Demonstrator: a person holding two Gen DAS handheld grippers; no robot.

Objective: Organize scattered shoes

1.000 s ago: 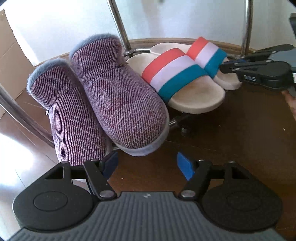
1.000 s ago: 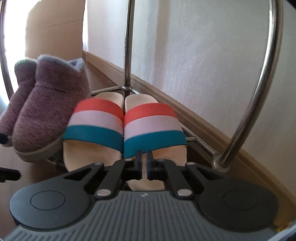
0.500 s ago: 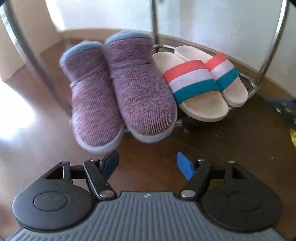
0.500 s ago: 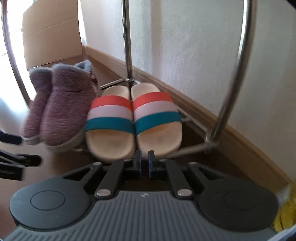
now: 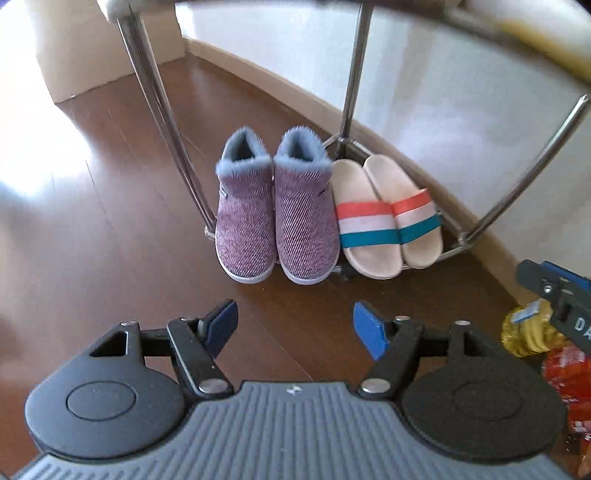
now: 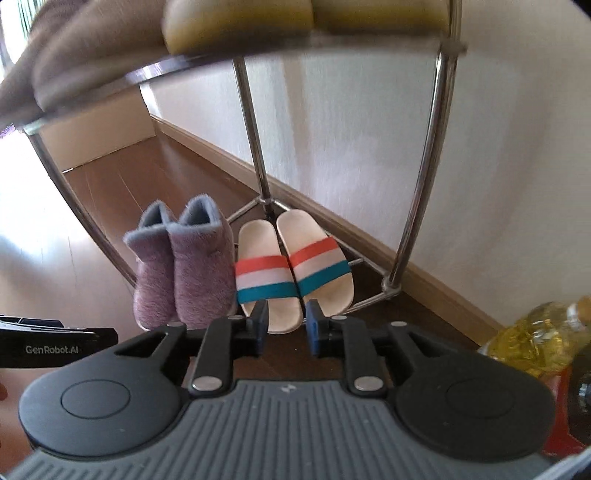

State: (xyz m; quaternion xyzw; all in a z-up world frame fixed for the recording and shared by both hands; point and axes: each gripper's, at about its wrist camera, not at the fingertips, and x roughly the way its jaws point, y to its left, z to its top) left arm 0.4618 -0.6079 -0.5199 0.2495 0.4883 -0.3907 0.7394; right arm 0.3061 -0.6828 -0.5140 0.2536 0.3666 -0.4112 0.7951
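A pair of purple knit slipper boots [image 5: 277, 218] with grey fleece cuffs stands side by side on the lowest tier of a chrome shoe rack [image 5: 162, 110]. A pair of cream slides [image 5: 388, 221] with red, white and teal straps lies to their right. Both pairs also show in the right wrist view: boots [image 6: 184, 273], slides [image 6: 291, 273]. My left gripper [image 5: 293, 325] is open and empty, well back from the boots. My right gripper [image 6: 284, 325] is partly open and empty, back from the slides.
The rack's upper tier [image 6: 221, 33] holds tan and yellow shoes, blurred. A cardboard box [image 5: 74, 48] stands at the back left by the wall. A yellow oil bottle [image 6: 535, 339] and red packaging [image 5: 569, 373] sit on the right. The floor is dark wood [image 5: 92, 221].
Both grippers have pulled back and up from the rack, so both pairs look smaller. The right gripper has gone from shut to partly open. The shoes have not moved.
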